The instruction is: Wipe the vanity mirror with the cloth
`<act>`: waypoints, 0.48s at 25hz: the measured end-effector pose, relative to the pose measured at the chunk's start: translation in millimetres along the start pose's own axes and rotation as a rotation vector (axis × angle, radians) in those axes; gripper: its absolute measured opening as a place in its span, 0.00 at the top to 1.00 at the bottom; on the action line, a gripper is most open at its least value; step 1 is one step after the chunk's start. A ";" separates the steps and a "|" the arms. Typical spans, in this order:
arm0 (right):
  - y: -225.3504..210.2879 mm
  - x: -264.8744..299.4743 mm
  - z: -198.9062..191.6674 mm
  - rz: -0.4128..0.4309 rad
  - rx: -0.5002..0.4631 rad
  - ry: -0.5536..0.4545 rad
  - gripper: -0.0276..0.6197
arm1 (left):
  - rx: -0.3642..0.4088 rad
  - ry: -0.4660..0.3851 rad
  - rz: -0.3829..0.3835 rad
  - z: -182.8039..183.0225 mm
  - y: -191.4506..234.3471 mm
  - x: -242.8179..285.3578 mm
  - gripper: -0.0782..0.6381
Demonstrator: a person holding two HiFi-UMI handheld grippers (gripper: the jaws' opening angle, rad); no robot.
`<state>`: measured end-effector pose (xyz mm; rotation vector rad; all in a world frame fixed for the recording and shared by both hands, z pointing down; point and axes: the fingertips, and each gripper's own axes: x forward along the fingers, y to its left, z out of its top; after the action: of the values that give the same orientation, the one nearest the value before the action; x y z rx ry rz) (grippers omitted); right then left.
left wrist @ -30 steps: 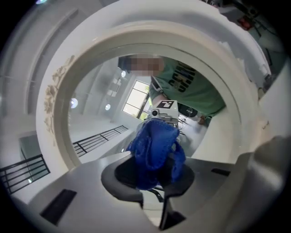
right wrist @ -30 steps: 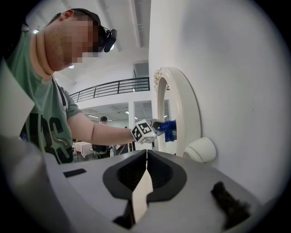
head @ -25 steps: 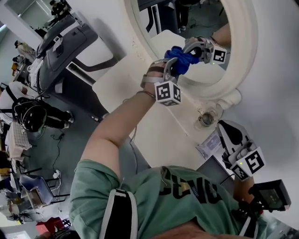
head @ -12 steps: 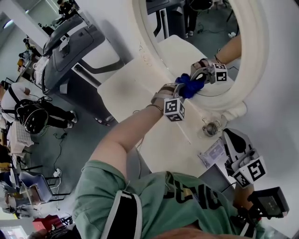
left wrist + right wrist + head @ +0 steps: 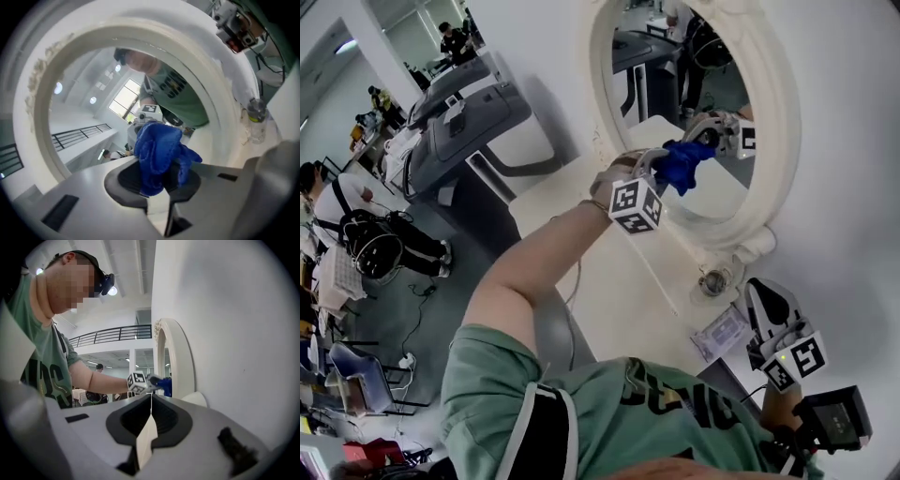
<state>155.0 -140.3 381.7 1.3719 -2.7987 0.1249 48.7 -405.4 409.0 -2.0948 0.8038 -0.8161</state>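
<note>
Two grippers show: the left gripper [image 5: 659, 167], arm stretched forward and up, pinches the blue cloth [image 5: 157, 154] up against the vanity mirror [image 5: 773, 141] glass, while the right gripper [image 5: 151, 404] (jaws pressed together on nothing, plain only in its own view) hangs low beside the wall.

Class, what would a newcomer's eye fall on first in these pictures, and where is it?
A bright blue cloth, pinched by the left gripper, meets its own reflection in the oval white-framed vanity mirror, top centre of the head view. Lower right, the right gripper hangs shut and empty.
</note>
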 end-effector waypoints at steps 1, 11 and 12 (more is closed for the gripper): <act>-0.8 -0.3 0.8 0.000 -0.004 -0.005 0.94 | 0.012 -0.037 0.064 17.7 33.4 -11.1 0.78; 5.4 -12.2 21.6 0.026 -0.051 -0.069 0.94 | 0.181 -0.244 0.481 180.6 222.2 -90.9 0.78; 6.8 -16.2 24.1 0.024 -0.052 -0.071 0.94 | 0.177 -0.240 0.488 188.1 230.5 -94.9 0.78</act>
<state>159.9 -125.3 356.3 1.3590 -2.8540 0.0043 68.6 -382.0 98.2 -1.6960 1.0116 -0.3494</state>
